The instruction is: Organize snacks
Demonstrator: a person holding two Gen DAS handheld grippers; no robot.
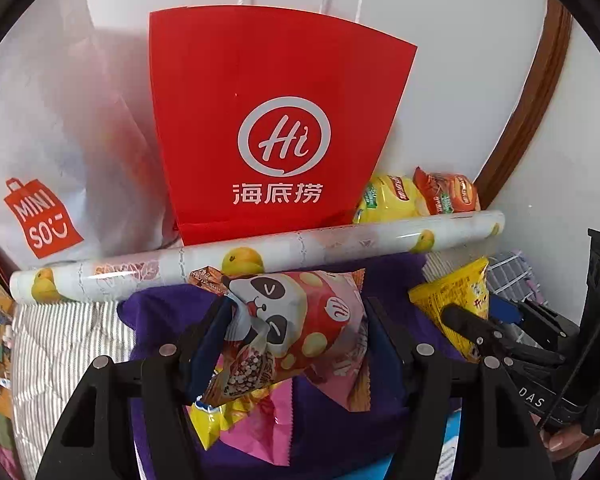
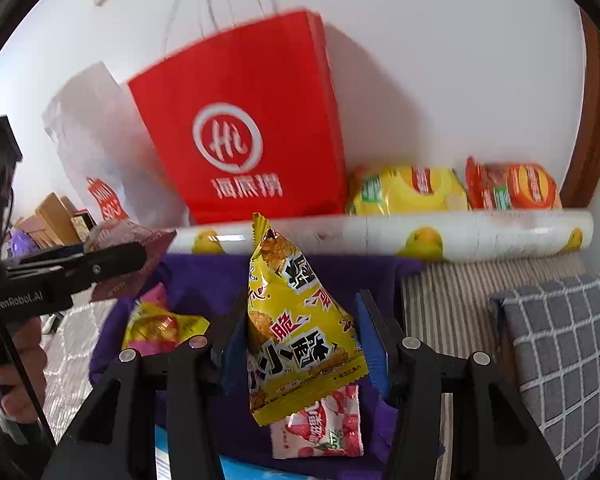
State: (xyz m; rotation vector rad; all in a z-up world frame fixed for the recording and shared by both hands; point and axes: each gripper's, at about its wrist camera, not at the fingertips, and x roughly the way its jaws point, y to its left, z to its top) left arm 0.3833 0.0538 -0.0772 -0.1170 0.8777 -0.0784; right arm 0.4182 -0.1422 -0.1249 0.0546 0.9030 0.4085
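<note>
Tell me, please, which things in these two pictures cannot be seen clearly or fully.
- Inside of the red paper bag: both views show only its outer faces.
- Pink lychee packet, right wrist view: the yellow snack packet covers its top.
- White Miniso bag, right wrist view: blurred, its logo partly hidden by the left gripper with its panda packet.
</note>
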